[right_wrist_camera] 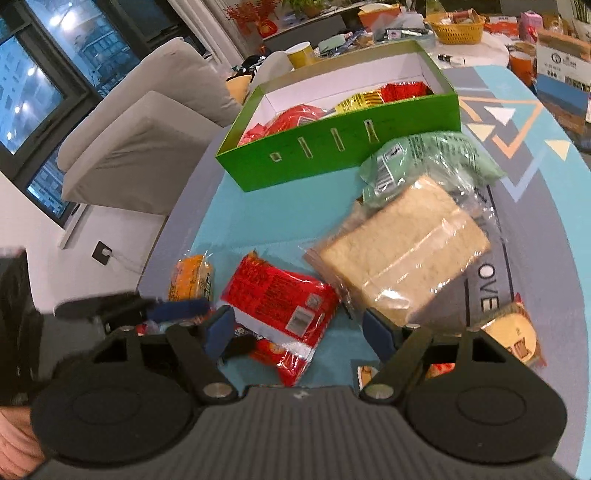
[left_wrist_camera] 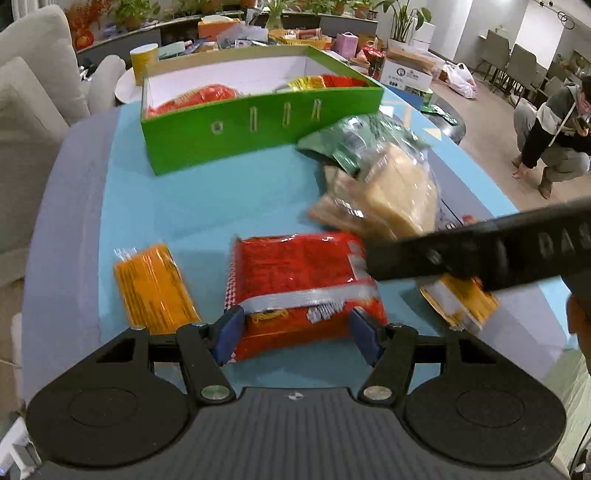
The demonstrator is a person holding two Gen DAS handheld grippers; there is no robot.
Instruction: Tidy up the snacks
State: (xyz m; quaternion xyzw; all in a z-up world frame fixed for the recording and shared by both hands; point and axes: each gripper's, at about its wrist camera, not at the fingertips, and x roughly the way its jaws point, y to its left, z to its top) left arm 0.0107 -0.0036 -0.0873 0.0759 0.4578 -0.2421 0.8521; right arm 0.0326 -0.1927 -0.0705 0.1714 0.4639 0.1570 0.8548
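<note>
I see a light blue patterned mat (left_wrist_camera: 207,192) with a grey border covering the table; beyond it stand a pale sofa (right_wrist_camera: 147,122), dark night-time windows (right_wrist_camera: 33,74) and a cluttered counter with plants (left_wrist_camera: 221,26). The green box (left_wrist_camera: 258,129) sits at the far end, part-filled with snacks. My left gripper (left_wrist_camera: 295,334) straddles the red packet (left_wrist_camera: 299,273), pads not visibly pressing; my right gripper (right_wrist_camera: 299,332) stands apart over that packet's corner.
</note>
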